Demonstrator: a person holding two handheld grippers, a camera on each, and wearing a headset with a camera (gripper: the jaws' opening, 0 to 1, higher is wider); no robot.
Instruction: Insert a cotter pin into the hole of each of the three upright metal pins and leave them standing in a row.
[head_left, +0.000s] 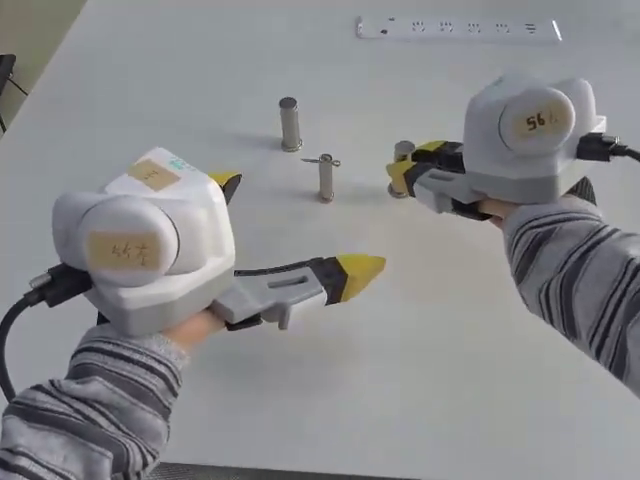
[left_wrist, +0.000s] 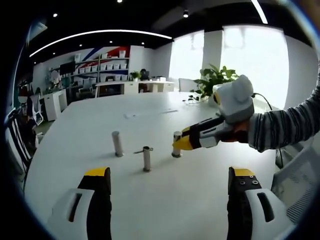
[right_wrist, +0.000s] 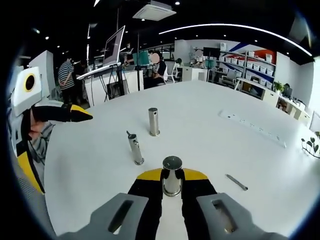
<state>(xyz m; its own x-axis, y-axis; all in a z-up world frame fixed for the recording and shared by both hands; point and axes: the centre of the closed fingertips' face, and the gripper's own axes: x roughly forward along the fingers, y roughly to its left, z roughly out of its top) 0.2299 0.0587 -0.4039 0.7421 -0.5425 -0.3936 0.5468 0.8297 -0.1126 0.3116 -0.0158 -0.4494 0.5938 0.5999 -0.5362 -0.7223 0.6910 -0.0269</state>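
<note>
Three upright metal pins stand in a row on the white table. The far pin (head_left: 289, 124) (right_wrist: 153, 121) is bare. The middle pin (head_left: 326, 177) (left_wrist: 147, 158) (right_wrist: 135, 149) has a cotter pin (head_left: 322, 160) through its top. My right gripper (head_left: 403, 176) (right_wrist: 172, 187) is shut on the third pin (head_left: 403, 152) (right_wrist: 172, 165) (left_wrist: 176, 144), its yellow tips pressed against both sides. A loose cotter pin (right_wrist: 236, 182) lies on the table to the right of it. My left gripper (head_left: 295, 228) (left_wrist: 170, 172) hovers open and holds nothing, nearer to me than the row.
A white power strip (head_left: 458, 29) (right_wrist: 255, 127) lies along the far side of the table. Office desks, shelves and people are in the background beyond the table. The table's left edge (head_left: 45, 75) runs diagonally at the far left.
</note>
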